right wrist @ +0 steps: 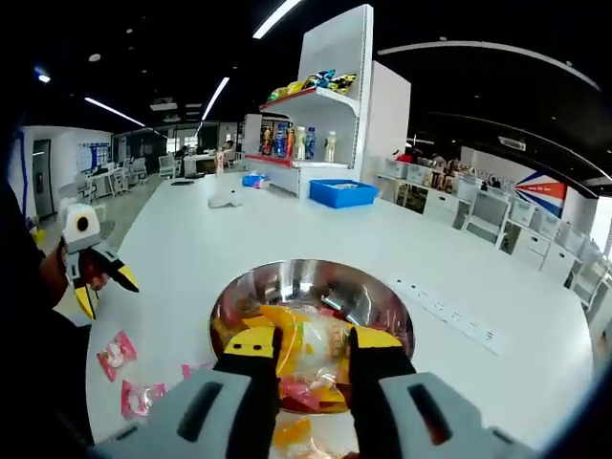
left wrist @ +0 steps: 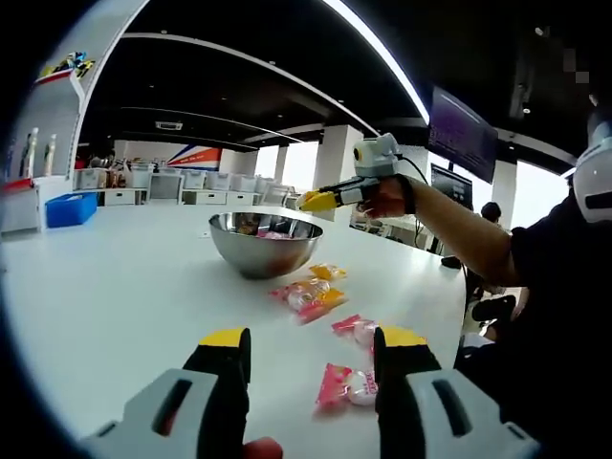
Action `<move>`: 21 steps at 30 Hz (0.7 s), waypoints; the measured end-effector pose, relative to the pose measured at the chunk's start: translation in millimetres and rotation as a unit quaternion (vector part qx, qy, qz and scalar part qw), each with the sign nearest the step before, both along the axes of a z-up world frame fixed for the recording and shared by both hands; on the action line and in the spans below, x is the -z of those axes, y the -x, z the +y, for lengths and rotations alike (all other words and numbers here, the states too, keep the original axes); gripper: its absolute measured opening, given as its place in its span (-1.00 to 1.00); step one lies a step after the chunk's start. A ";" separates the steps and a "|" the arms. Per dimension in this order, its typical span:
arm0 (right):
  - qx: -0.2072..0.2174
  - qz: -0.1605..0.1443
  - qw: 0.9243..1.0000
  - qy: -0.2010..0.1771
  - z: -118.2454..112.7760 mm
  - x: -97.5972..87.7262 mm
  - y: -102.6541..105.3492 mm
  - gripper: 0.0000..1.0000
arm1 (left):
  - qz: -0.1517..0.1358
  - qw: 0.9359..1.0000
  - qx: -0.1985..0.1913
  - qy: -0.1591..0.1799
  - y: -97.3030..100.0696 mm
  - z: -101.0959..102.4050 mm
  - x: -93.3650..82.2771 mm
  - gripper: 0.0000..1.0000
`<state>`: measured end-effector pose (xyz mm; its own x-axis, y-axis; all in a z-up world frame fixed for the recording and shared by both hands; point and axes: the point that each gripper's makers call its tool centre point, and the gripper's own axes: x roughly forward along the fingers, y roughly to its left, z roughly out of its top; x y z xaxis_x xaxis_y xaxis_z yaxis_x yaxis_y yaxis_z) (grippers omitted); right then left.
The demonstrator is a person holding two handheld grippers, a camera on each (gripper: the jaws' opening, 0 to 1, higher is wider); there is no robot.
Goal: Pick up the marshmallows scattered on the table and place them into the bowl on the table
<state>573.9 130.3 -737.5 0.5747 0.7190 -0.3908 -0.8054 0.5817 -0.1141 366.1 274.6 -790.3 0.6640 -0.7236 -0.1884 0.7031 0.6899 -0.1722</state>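
Observation:
A steel bowl (left wrist: pixel 265 245) (right wrist: pixel 382 306) stands on the white table (left wrist: pixel 124 287) with several wrapped marshmallows inside. More wrapped marshmallows lie on the table: an orange-pink pair (left wrist: pixel 311 295), a yellow one (left wrist: pixel 328 272), a pink one (left wrist: pixel 356 329) and another pink one (left wrist: pixel 344 385) just ahead of my left gripper (left wrist: pixel 314 342), which is open and empty low over the table. Two packets (right wrist: pixel 117 352) (right wrist: pixel 142 398) also lie left of the bowl. My right gripper (right wrist: pixel 314 342) (left wrist: pixel 318 200) hovers over the bowl, jaws apart, nothing gripped. The left gripper (right wrist: pixel 100 287) shows open at the left.
A person's hand and forearm (left wrist: pixel 449 229) reach over the table from the right. A blue bin (right wrist: pixel 341 193) (left wrist: pixel 70 208) and a small white object (right wrist: pixel 227 199) sit at the far side. A white shelf unit (right wrist: pixel 320 105) with bottles stands behind. Sockets (right wrist: pixel 449 316) are set in the table.

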 end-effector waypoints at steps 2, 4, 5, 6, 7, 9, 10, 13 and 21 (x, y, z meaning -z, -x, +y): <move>0.003 -0.001 1.000 0.002 1.1 -0.6 -3.3 -0.44 | -0.002 1.000 0.000 0.001 -0.4 -0.1 -1.2 0.04; 0.006 -0.002 1.000 0.002 3.4 -1.4 -5.8 -0.44 | -0.002 1.000 0.002 0.001 -0.4 -0.9 -1.0 0.04; 0.008 -0.003 1.000 0.004 4.6 -1.5 -6.0 -0.44 | -0.001 1.000 0.002 0.001 -0.3 -1.2 -0.6 0.04; 0.008 -0.004 1.000 0.006 5.7 -1.6 -6.6 -0.44 | 0.000 1.000 0.003 0.000 -0.2 -1.8 0.3 0.04; 0.008 -0.006 1.000 0.008 7.1 -1.7 -7.2 -0.44 | 0.001 1.000 0.003 0.000 -0.1 -2.2 1.1 0.04; 0.009 -0.007 1.000 0.013 10.4 -0.5 -9.7 -0.44 | 0.002 1.000 0.005 0.000 0.6 -3.5 1.9 0.04; 0.009 -0.007 1.000 0.016 11.6 0.5 -11.0 -0.44 | 0.002 1.000 0.005 0.000 0.7 -3.8 2.0 0.04; 0.011 -0.006 1.000 0.021 14.4 3.5 -14.1 -0.44 | 0.002 1.000 0.006 0.000 1.0 -3.9 1.6 0.04; 0.019 0.001 1.000 0.023 18.0 12.1 -20.9 -0.44 | 0.003 1.000 0.006 -0.001 1.9 -3.4 2.5 0.03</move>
